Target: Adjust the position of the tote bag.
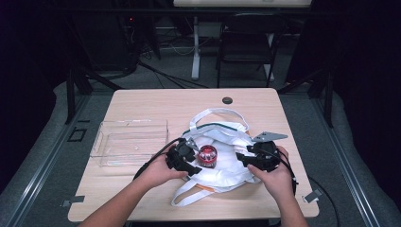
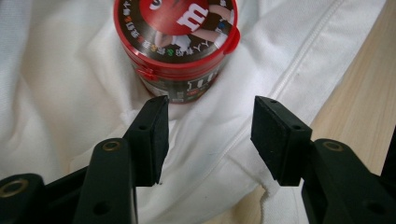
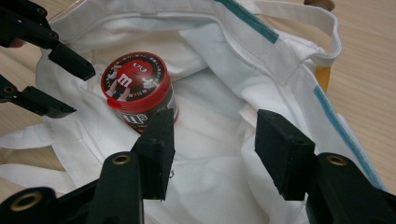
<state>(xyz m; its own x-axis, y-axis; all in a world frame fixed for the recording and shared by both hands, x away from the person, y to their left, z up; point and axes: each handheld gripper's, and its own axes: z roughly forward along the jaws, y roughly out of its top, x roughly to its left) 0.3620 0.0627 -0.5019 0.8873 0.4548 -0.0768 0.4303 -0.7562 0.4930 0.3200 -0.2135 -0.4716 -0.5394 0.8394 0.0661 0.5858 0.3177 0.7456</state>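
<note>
Small round candy tub with red plastic lid and printed dark wall stands upright on the white cotton tote bag with teal trim, mid-table on pale wood tabletop. Left gripper jaws spread, nothing between them, just beside the tub; right gripper jaws likewise spread over cloth. Judgement: tub rigid, light, glossy wall probably slippery; grip across the wall below the lid. Bag limp, creased, bunches easily; take by hem or strap. Clear plastic bin to the left.
</note>
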